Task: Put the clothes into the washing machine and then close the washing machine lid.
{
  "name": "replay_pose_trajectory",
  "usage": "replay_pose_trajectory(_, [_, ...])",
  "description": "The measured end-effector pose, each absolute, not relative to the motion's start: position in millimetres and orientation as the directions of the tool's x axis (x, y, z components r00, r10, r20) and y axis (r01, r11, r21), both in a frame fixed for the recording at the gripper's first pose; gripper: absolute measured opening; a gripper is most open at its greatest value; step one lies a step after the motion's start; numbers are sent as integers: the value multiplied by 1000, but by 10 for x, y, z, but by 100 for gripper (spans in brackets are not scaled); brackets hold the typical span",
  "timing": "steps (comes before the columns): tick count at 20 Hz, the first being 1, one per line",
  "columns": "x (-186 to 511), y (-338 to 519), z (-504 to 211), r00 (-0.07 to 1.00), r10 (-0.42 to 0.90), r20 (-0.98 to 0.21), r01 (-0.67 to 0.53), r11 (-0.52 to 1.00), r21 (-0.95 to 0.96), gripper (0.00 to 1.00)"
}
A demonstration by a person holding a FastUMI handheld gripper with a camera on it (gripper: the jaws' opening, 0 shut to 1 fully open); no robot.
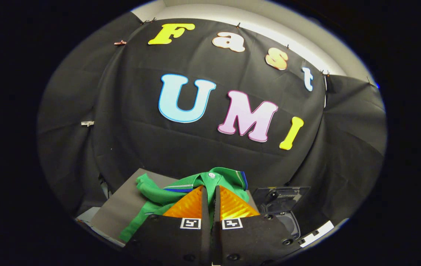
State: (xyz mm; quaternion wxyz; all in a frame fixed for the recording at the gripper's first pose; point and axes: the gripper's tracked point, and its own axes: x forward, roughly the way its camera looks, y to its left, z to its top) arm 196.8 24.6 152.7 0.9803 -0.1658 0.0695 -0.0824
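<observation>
A green polo shirt (157, 194) with a striped collar and a white button lies bunched on a dark grey board (121, 211), right at my fingertips. My gripper (210, 190) is shut on the shirt just below the collar, and a thin strip of green cloth shows in the narrow slit between the two fingers. To the right of the fingers stands a small dark washing machine (290, 223). Its lid (280, 198) is tipped up and open, and the fingers hide part of the tub opening.
Black cloth walls close off the booth behind and on both sides. A white strip (316, 233) with dark marks lies beside the washing machine on the right. The grey board ends to the left of the shirt, with a paler surface (89, 216) below it.
</observation>
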Motion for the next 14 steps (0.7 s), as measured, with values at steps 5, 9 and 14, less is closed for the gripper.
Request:
replay_pose_trajectory(5, [1931,173,1615,981,-172,-89,133,932,-338,6])
replay_pose_trajectory(9, [1929,-24,1722,981,-180,-70,148,932,-330,6])
replay_pose_trajectory(14, [1901,-420,1924,980,-189,-58,160,930,-331,6])
